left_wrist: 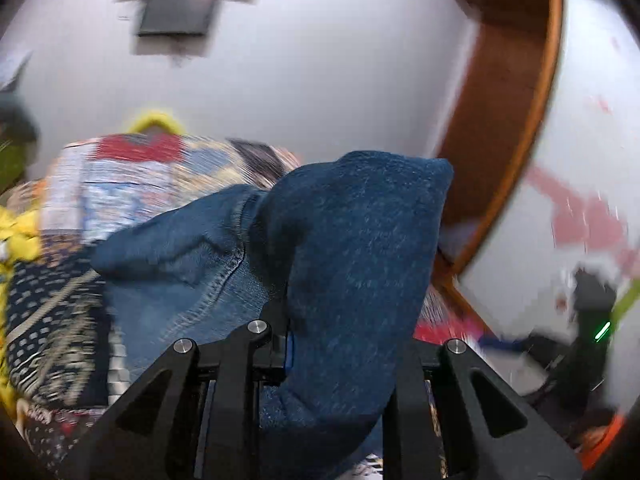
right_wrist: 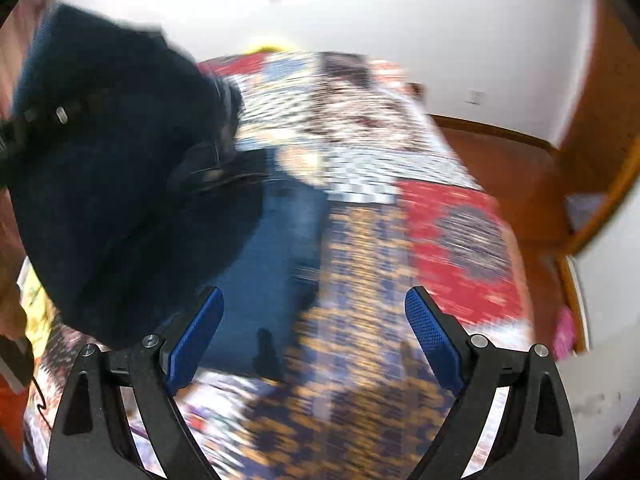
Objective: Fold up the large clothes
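A pair of blue denim jeans (left_wrist: 352, 220) hangs bunched and lifted over my left gripper (left_wrist: 340, 332), which is shut on the cloth; the denim hides its right finger. In the right wrist view the same jeans (right_wrist: 120, 160) loom as a dark raised mass at the left, with the rest of the denim (right_wrist: 272, 248) lying flat on the patchwork quilt (right_wrist: 360, 280). My right gripper (right_wrist: 314, 320) stands wide open above the quilt beside the flat denim, with nothing between its blue pads (right_wrist: 432, 336). Both views are motion-blurred.
The quilt (left_wrist: 120, 184) covers a bed against a white wall. A wooden floor (right_wrist: 500, 168) and a wooden frame (left_wrist: 520, 100) lie to the right. Something yellow (left_wrist: 154, 122) sits at the bed's far end. A pink item (right_wrist: 564, 332) lies on the floor.
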A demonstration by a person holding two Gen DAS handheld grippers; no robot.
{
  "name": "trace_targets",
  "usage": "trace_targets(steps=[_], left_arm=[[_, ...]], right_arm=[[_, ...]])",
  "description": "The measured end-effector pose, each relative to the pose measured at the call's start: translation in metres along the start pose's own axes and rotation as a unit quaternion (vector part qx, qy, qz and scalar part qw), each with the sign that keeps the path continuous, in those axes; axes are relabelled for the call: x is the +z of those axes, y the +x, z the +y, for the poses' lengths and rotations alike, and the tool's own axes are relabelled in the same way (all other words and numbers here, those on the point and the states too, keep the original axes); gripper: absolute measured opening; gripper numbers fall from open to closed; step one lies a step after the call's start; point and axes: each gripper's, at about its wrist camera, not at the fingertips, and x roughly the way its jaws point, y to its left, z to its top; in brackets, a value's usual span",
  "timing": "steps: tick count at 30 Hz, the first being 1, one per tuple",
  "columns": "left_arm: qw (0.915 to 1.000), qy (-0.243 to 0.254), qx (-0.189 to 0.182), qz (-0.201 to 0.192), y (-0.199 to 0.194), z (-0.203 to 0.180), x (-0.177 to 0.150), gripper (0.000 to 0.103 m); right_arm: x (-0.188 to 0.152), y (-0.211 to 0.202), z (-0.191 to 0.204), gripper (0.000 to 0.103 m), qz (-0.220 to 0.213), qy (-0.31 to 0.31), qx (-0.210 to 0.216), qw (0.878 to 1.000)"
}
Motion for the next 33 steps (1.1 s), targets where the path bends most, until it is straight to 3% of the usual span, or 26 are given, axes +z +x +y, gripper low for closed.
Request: trace_targets(steps=[3, 7, 14, 16, 17, 21, 24, 27, 31, 33], left_arm=[[0.9947, 0.072, -0.021, 0.070, 0.034, -0.037, -0.031, 0.017], [0.9781, 0.133, -0.037, 0.155, 0.053, -0.059, -0.077, 0.019], [0.9749, 0.133, -0.056, 0.170, 0.027, -0.044, -0.087, 0.025], [0.9726, 0.128, -0.052, 0.187, 0.022, -0.041, -0.088, 0.045], [0.9723, 0.120, -0.058, 0.192, 0.019, -0.041, -0.088, 0.046], [0.9754, 0.104, -0.052, 0.187, -0.009, -0.036, -0.085, 0.064], [0.9781, 0.100, -0.044, 0.177, -0.028, -0.027, -0.082, 0.065], [0.9838, 0.103, 0.000, 0.147, -0.046, -0.015, -0.073, 0.066], [0.9896, 0.086, 0.054, 0.102, -0.062, 0.010, -0.066, 0.082], [0.9883, 0.079, 0.084, 0.100, -0.060, 0.021, -0.069, 0.083]], right_arm=[[-0.009, -0.011, -0.026, 0.091, -0.005, 0.023, -0.023, 0.999], [-0.021, -0.022, -0.045, 0.090, -0.005, 0.037, -0.035, 0.999], [-0.021, -0.028, -0.039, 0.090, -0.010, 0.025, -0.032, 0.999], [-0.018, -0.032, -0.033, 0.090, -0.017, 0.017, -0.025, 0.999], [-0.015, -0.035, -0.029, 0.090, -0.023, 0.012, -0.020, 0.999], [-0.008, -0.045, -0.018, 0.090, -0.042, -0.002, -0.006, 0.999], [0.000, -0.045, -0.007, 0.090, -0.048, -0.007, 0.019, 0.999], [0.006, -0.035, 0.009, 0.090, -0.043, -0.016, 0.041, 0.998], [0.004, -0.012, 0.027, 0.090, -0.016, -0.035, 0.056, 0.998], [-0.002, 0.005, 0.029, 0.090, 0.008, -0.034, 0.060, 0.998]])
